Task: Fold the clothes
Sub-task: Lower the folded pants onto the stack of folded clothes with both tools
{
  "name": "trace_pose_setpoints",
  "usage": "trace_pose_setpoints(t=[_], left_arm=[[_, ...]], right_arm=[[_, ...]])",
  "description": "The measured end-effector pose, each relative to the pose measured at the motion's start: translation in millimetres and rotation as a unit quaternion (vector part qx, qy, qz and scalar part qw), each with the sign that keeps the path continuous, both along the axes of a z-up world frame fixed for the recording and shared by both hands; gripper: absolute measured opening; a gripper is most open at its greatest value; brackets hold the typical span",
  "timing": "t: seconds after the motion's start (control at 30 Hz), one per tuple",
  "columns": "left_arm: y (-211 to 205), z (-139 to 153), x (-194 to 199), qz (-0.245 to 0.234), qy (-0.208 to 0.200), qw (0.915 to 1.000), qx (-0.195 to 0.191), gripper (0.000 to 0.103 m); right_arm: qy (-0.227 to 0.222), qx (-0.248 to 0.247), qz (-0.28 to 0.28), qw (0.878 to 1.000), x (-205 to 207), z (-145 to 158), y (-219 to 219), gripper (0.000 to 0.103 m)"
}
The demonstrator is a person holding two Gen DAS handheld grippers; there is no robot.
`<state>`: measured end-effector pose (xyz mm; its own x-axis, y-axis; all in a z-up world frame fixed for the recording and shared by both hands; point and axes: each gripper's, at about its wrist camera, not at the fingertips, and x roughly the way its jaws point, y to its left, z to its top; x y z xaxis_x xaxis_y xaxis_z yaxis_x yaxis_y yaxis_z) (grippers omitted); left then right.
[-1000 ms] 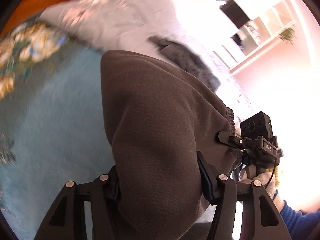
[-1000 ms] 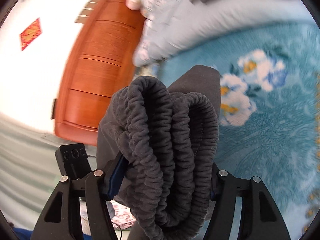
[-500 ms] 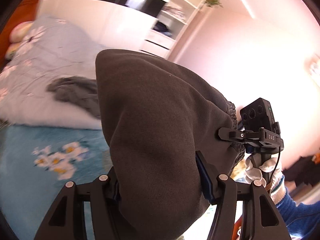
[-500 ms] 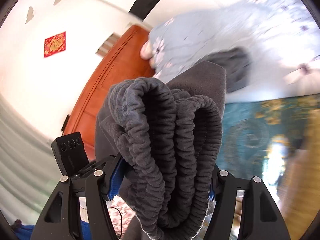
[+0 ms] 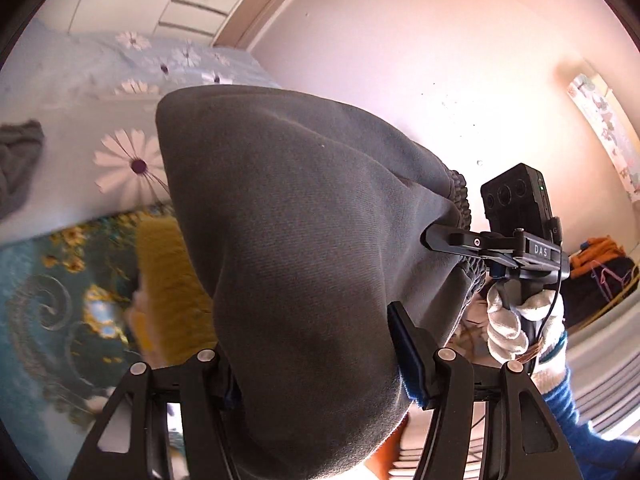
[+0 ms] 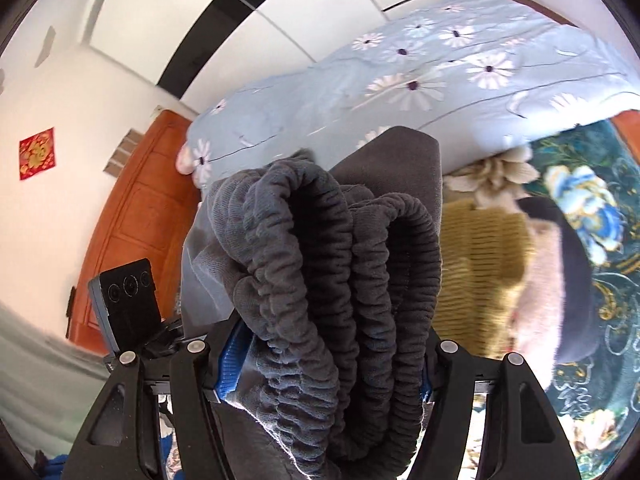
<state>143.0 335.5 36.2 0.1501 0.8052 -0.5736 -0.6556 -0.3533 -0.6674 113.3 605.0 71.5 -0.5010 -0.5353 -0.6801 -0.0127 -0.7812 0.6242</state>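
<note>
Basically both grippers had the dark grey pants [image 5: 304, 264] up in the air, off the bed [image 6: 400, 76], w/ the cloth filling most of each view. Left gripper [image 5: 316, 364] was clamped on a smooth fold of the fabric; right gripper [image 6: 324, 360] was clamped on the bunched elastic waistband [image 6: 332, 272], several ruched layers squeezed together betw. its fingers. In the left view the right gripper sat just beside the garment's edge, held by a white-gloved hand [image 5: 516, 320].

Handling, as a judgement: soft fleece-type knit, light to moderate weight, no stiffness at all, so it drapes and sags from whatever pts hold it. Not slippery, not fragile; blue pads [image 5: 408, 356] should grip the nap well. Waistband is the thickest, most stable part, good anchor, but stretchy, so it could creep if pulled hard. Best hold prob. at waistband corners or cuffs, spread apart to tension the cloth flat before laying down.

A second dark garment [image 5: 18, 160] lay on the floral bedding, and a yellow knit piece [image 6: 480, 252] on the teal rug [image 6: 592, 272].
</note>
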Motion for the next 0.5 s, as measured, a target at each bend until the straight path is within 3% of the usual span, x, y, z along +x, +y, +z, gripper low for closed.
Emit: trace_pose_setpoints(t=[0.17,0.5], left_arm=[[19,-23,2,0.004,-0.011,0.9997,-0.023,0.064],[15,-53,-6,0.032,-0.035,0.998,-0.041,0.067]], right_arm=[[-0.01,-0.006,-0.015,1.0,2,-26,32,0.069],[-0.017,-0.05,-0.01,0.999,-19,-84,29,0.073]])
